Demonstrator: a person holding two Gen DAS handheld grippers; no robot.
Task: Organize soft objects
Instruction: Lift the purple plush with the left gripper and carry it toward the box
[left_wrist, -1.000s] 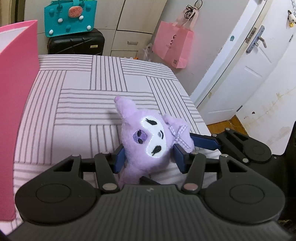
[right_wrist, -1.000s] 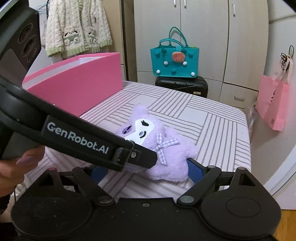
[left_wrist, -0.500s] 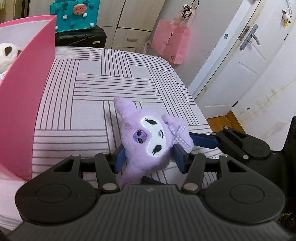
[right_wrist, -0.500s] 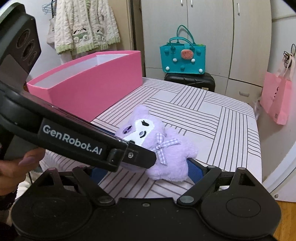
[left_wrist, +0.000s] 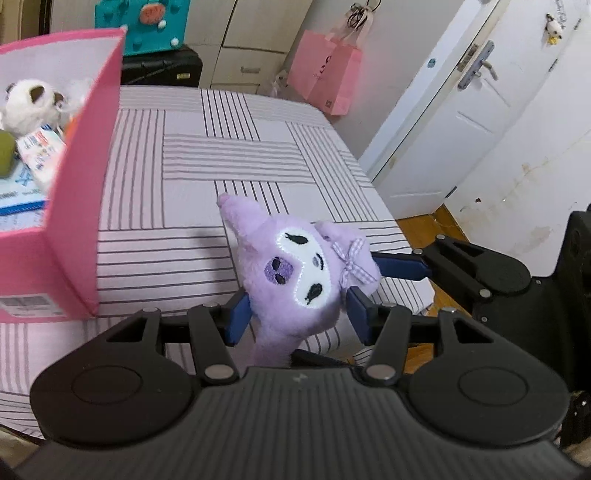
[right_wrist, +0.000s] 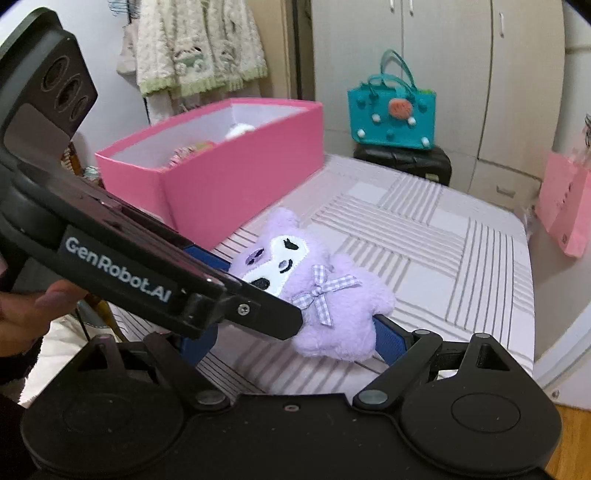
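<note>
1. The purple plush toy (left_wrist: 295, 269) is held up above the striped bed cover (left_wrist: 229, 162), near the bed's front right corner. Its white face patch is tilted and a checked bow (left_wrist: 352, 258) sits at its neck.
2. The left gripper (left_wrist: 295, 314) pinches the toy's lower body. Its two blue pads (left_wrist: 238, 314) press into the fur from either side, and one purple limb hangs down between them.
3. The right gripper (right_wrist: 291, 339) has its jaws spread wide, and the toy lies between them. Its right blue pad (right_wrist: 388, 338) touches the toy's flank. The other pad is mostly hidden behind the left gripper's body, so I cannot tell whether it presses or only rests against the fur.
4. In the right wrist view, the left gripper's black body crosses the front from upper left, with white lettering on its side. A person's fingers (right_wrist: 48, 299) hold it at the left edge.
5. The pink box (right_wrist: 236, 162) stands open on the bed's left side, beyond the toy and apart from it.
6. Inside the box lie a white fluffy toy (left_wrist: 33, 99), something green (left_wrist: 5, 151) and some printed packets (left_wrist: 40, 147).
7. Past the bed's far edge, a teal bag (right_wrist: 391, 114) sits on a black case (right_wrist: 406, 162).
8. A pink paper bag (left_wrist: 325, 81) hangs by the wall to the right, beside a white door (left_wrist: 461, 110).
</note>
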